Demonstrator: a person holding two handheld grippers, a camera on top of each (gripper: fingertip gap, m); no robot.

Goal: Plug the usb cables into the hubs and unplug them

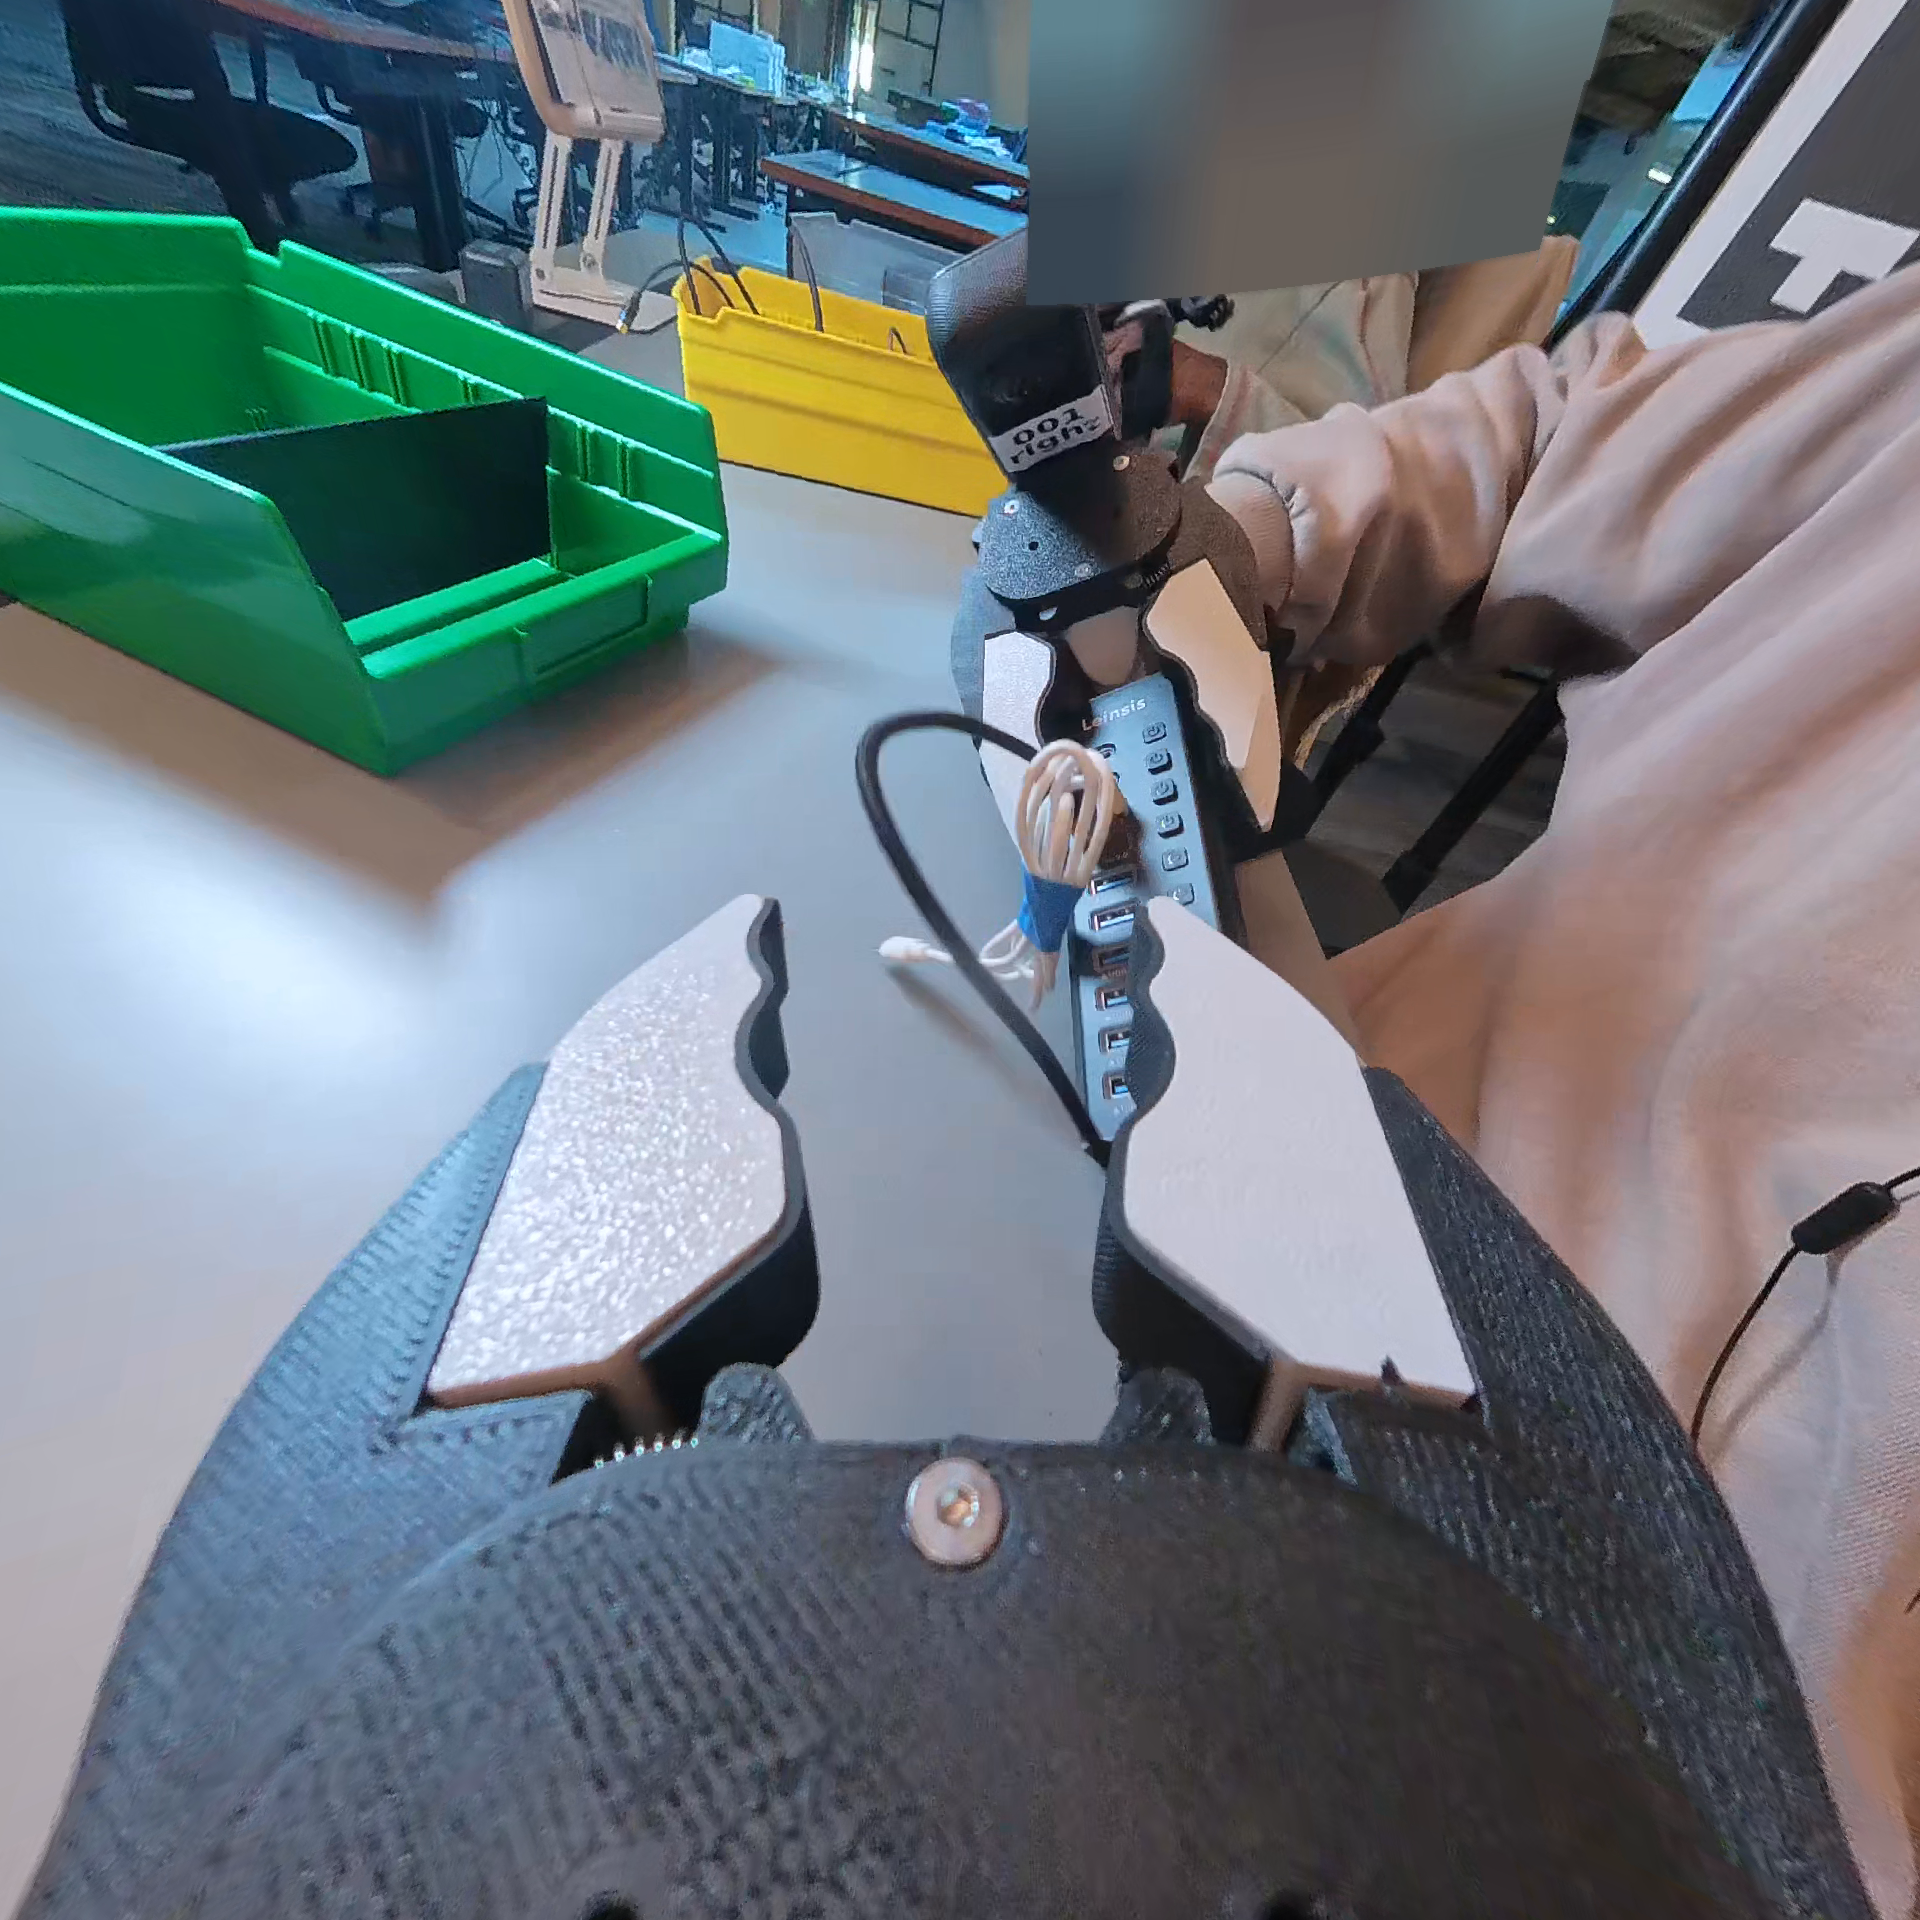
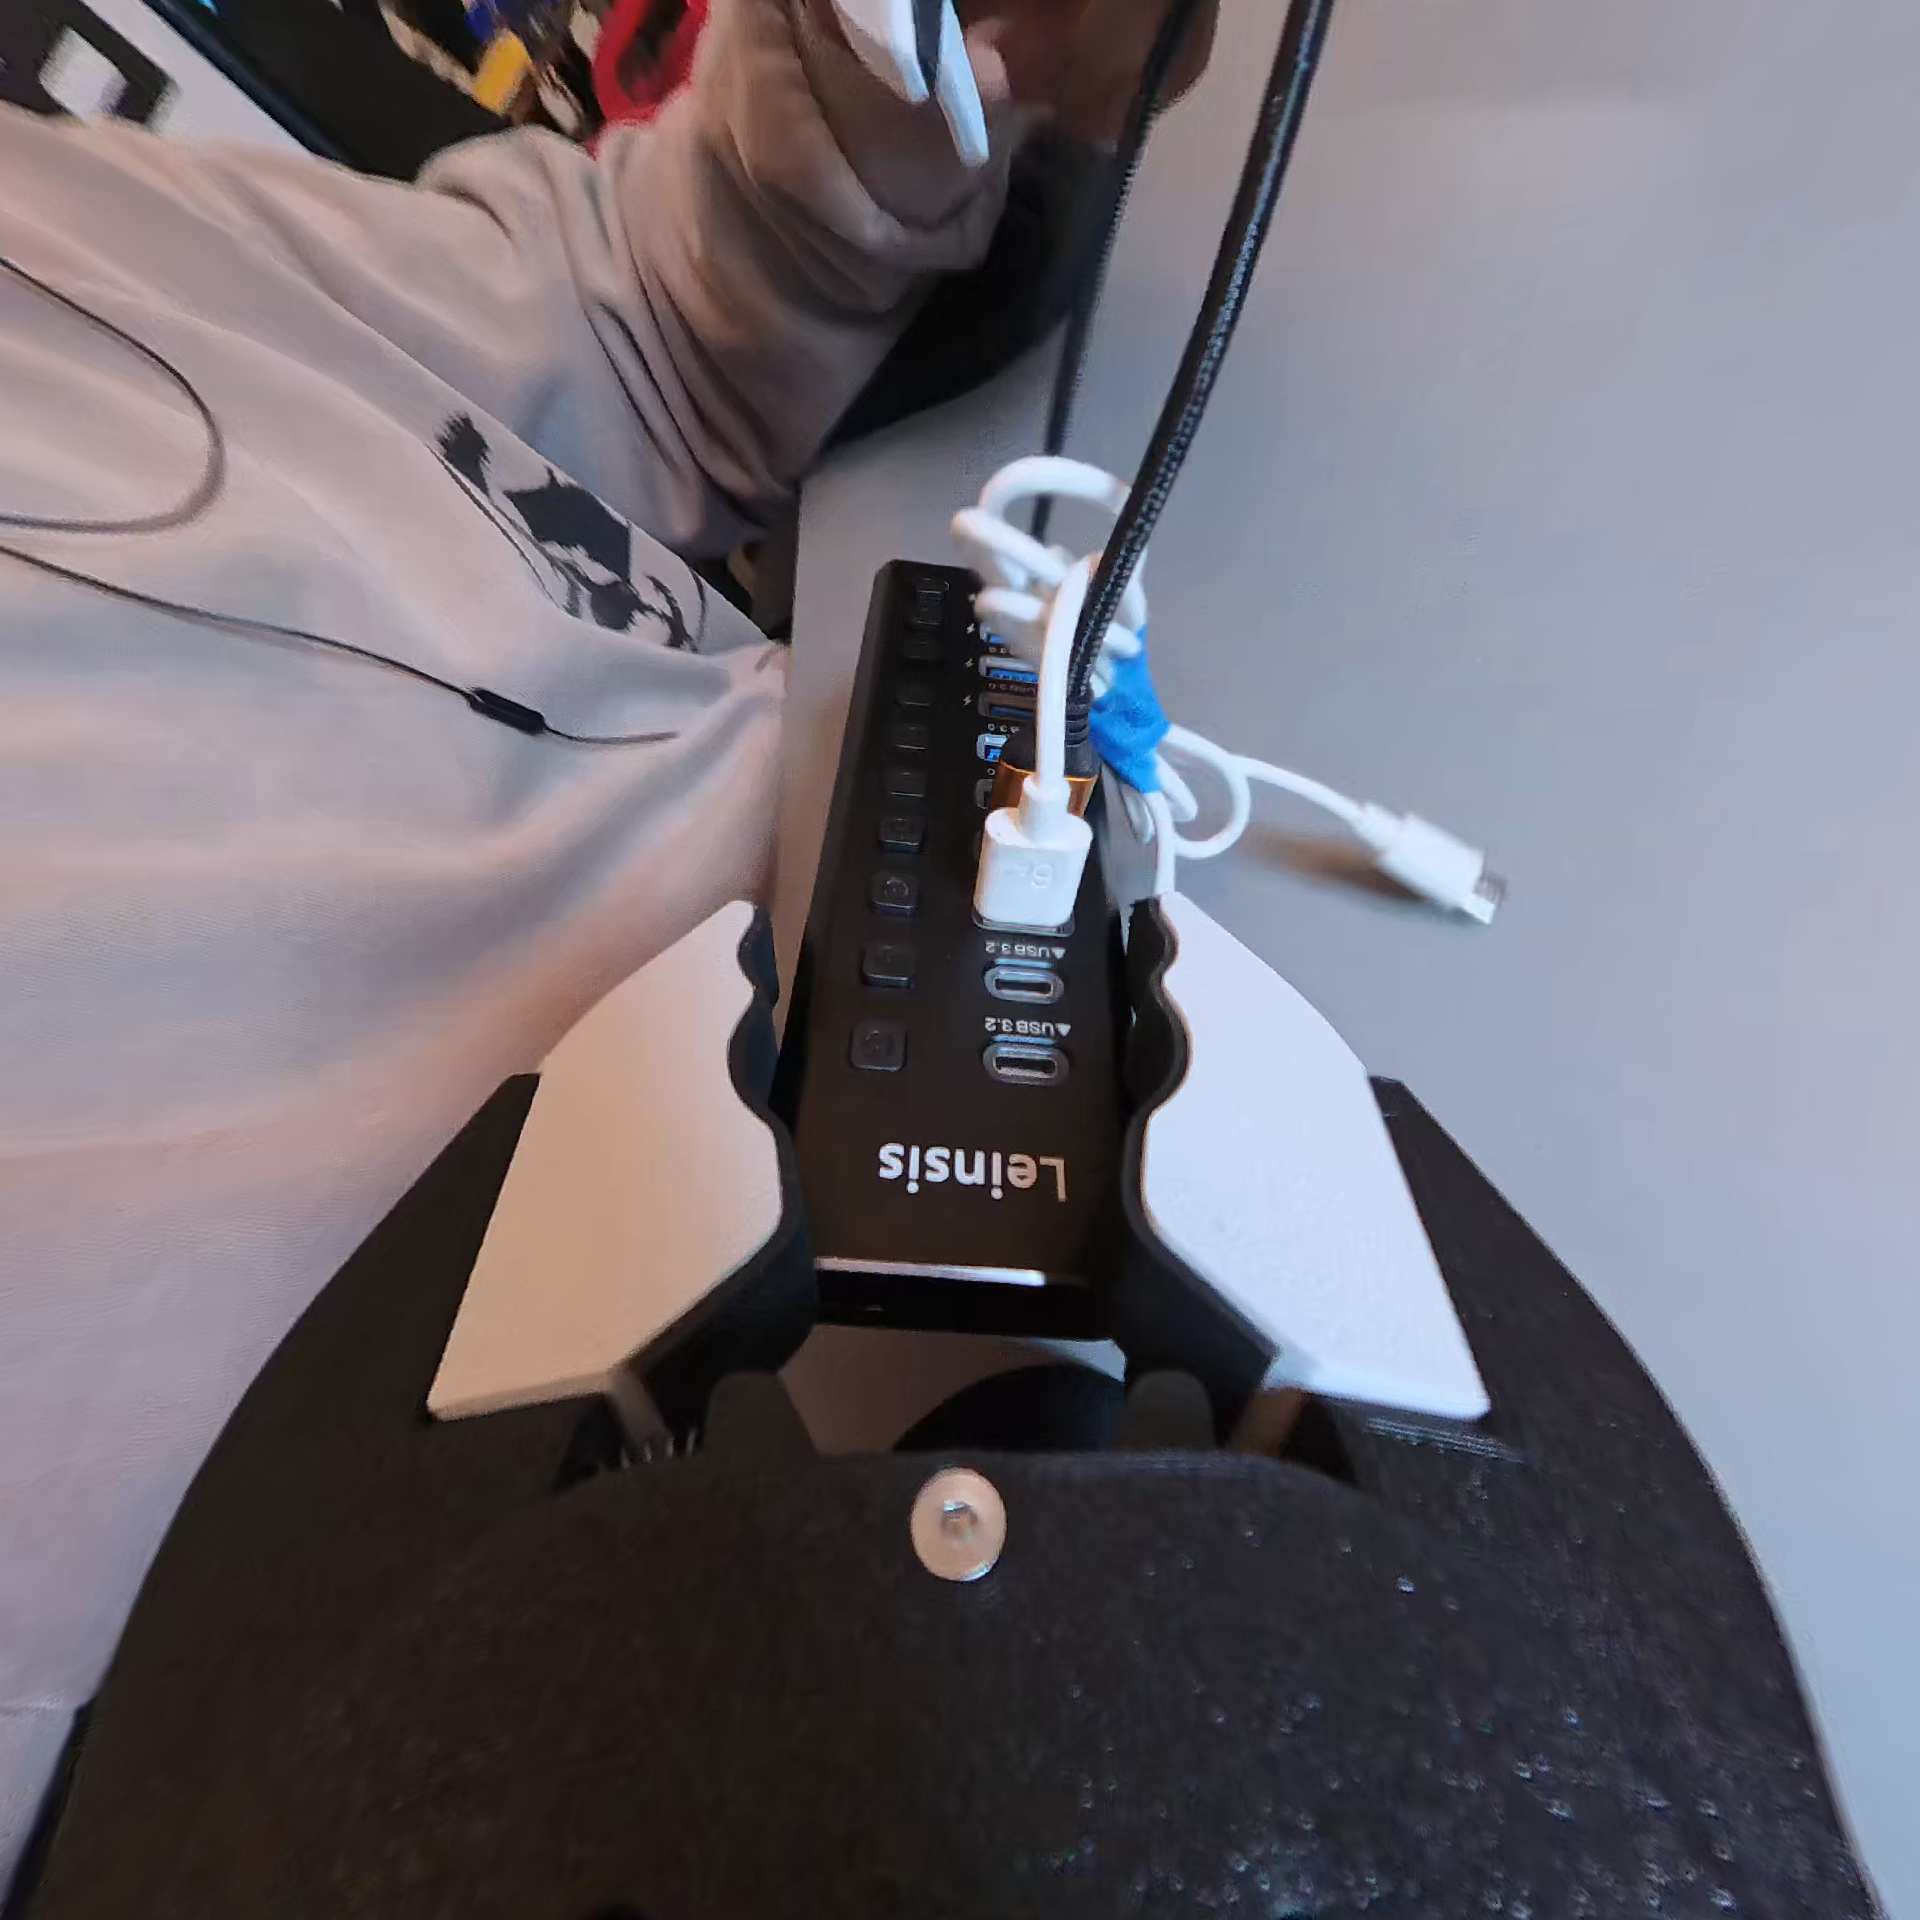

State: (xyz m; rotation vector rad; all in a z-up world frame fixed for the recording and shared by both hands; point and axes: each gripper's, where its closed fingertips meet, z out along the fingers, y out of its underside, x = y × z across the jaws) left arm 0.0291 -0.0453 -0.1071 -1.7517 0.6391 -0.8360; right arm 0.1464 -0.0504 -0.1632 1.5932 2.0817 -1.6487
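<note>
A long black USB hub (image 2: 935, 1164) lies on the grey table (image 2: 1558, 468). My right gripper (image 2: 951, 935) is shut on its near end. A white USB plug (image 2: 1031, 868) sits in one port, and a black braided cable with an orange plug (image 2: 1044, 781) in the port beyond. The white cable is bundled with blue tape (image 2: 1132, 727), and its free end (image 2: 1429, 857) lies on the table. In the left wrist view my left gripper (image 1: 961, 935) is open and empty at the hub's (image 1: 1114, 904) other end. The hub lies partly behind its right fingertip (image 1: 1169, 935). The right gripper (image 1: 1127, 790) faces it.
A green bin (image 1: 312, 499) with a black divider stands at the left of the table (image 1: 468, 935). A yellow bin (image 1: 821, 395) with cables is behind it. A person's sleeve and torso (image 1: 1610, 831) fill the right side. The black cable (image 1: 904, 831) loops left of the hub.
</note>
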